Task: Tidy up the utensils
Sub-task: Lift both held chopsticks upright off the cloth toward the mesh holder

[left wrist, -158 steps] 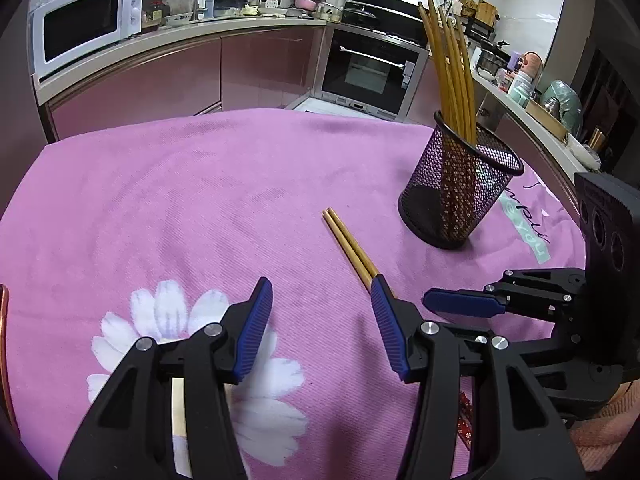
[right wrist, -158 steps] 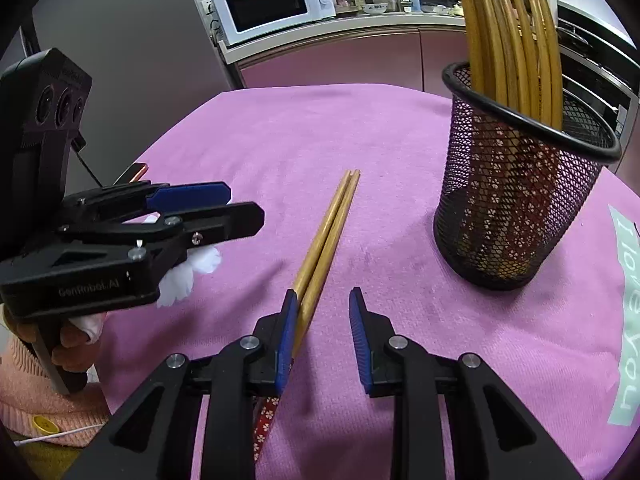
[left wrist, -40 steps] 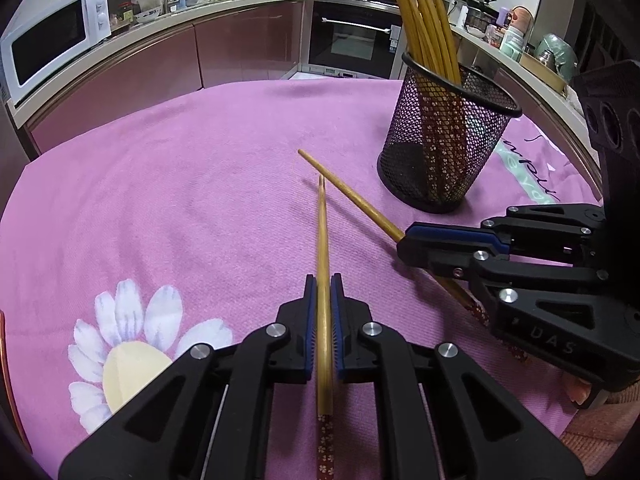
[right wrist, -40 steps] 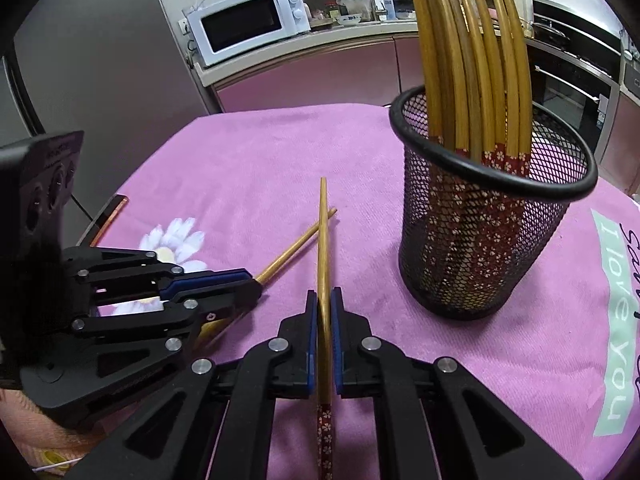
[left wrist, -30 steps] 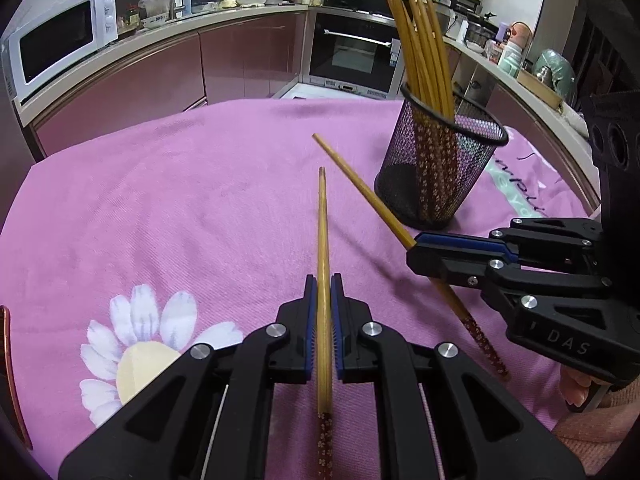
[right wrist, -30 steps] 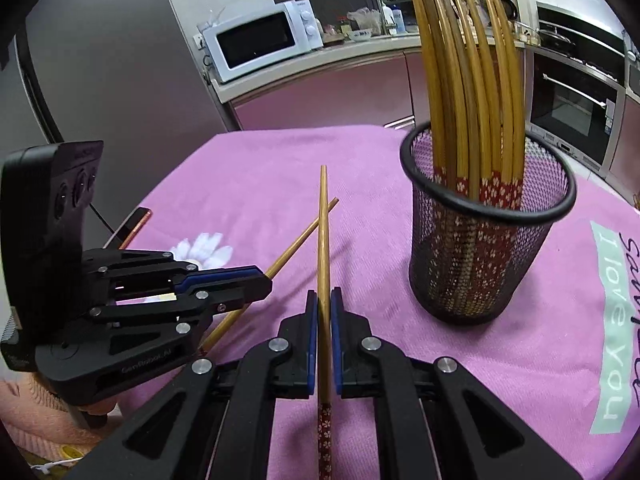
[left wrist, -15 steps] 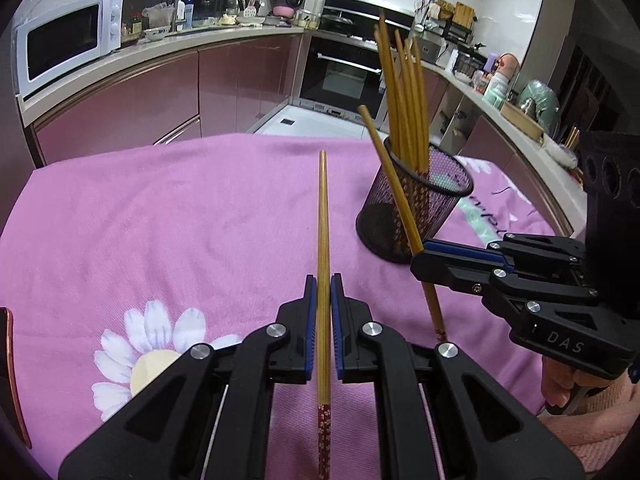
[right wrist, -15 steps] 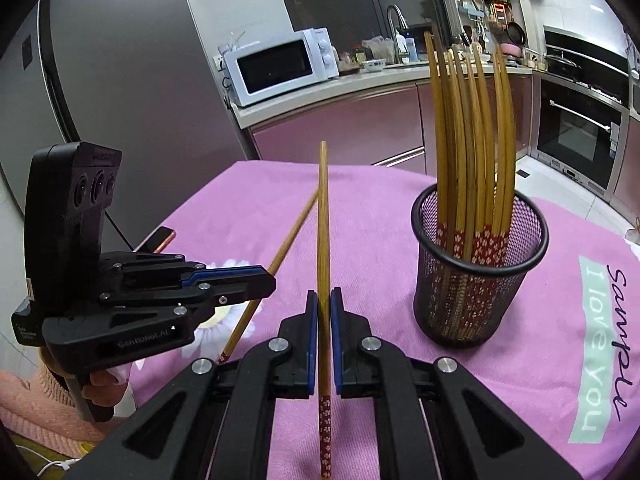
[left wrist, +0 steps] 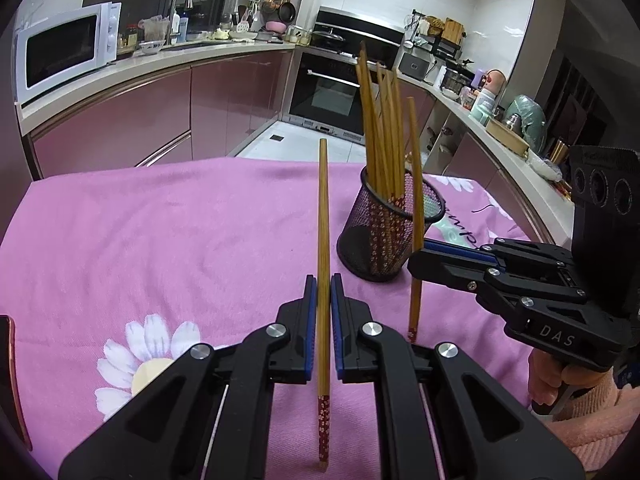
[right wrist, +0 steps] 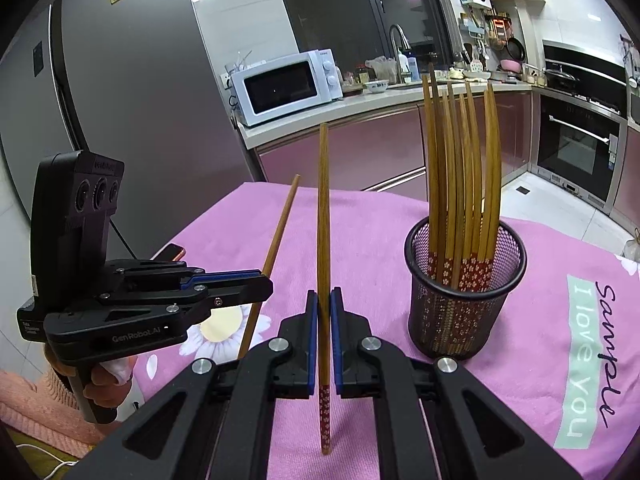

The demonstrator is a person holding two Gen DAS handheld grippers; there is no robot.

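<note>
My left gripper (left wrist: 323, 280) is shut on a wooden chopstick (left wrist: 322, 216) with a red flowered end, held off the pink tablecloth (left wrist: 160, 232). My right gripper (right wrist: 323, 294) is shut on a second chopstick (right wrist: 322, 216) of the same kind, also lifted clear. Each gripper shows in the other's view: the right gripper (left wrist: 418, 254) with its chopstick (left wrist: 415, 200) beside the holder, the left gripper (right wrist: 264, 280) with its chopstick (right wrist: 276, 236) at left. A black mesh holder (right wrist: 464, 316) (left wrist: 390, 236) stands upright on the cloth with several chopsticks in it, ahead and right of both grippers.
A phone (right wrist: 173, 251) lies at the table's left edge. Kitchen counters with a white microwave (right wrist: 286, 86), a sink and an oven (left wrist: 332, 94) curve round behind the table. A hand in a pink sleeve (left wrist: 588, 412) holds each gripper.
Both grippers have risen and tipped up with their chopsticks, so the tips now stand above the table's far edge. The mesh holder looks smaller and lower in both views.
</note>
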